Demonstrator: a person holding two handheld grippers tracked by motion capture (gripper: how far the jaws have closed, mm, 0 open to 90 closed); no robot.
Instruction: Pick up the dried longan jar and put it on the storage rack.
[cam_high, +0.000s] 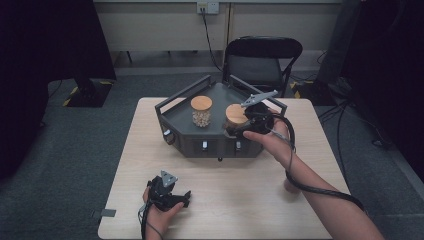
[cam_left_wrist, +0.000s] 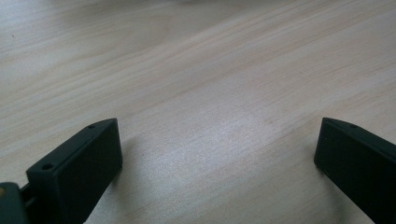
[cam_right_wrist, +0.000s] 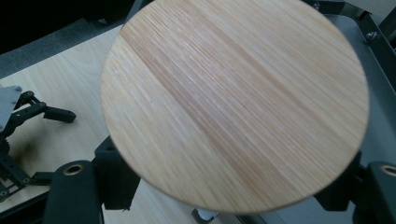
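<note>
Two glass jars with round wooden lids stand in a dark grey tray at the back of the wooden table. The left jar holds pale bits and stands free. My right gripper is shut on the right jar. In the right gripper view that jar's lid spans the frame, and the right gripper has a jaw against each side below it. My left gripper rests low on the table near its front edge. It is open over bare wood.
The tray has raised rails and its grey floor shows beside the held jar. A black chair stands behind the table. The left gripper lies on the table off to one side of the jar.
</note>
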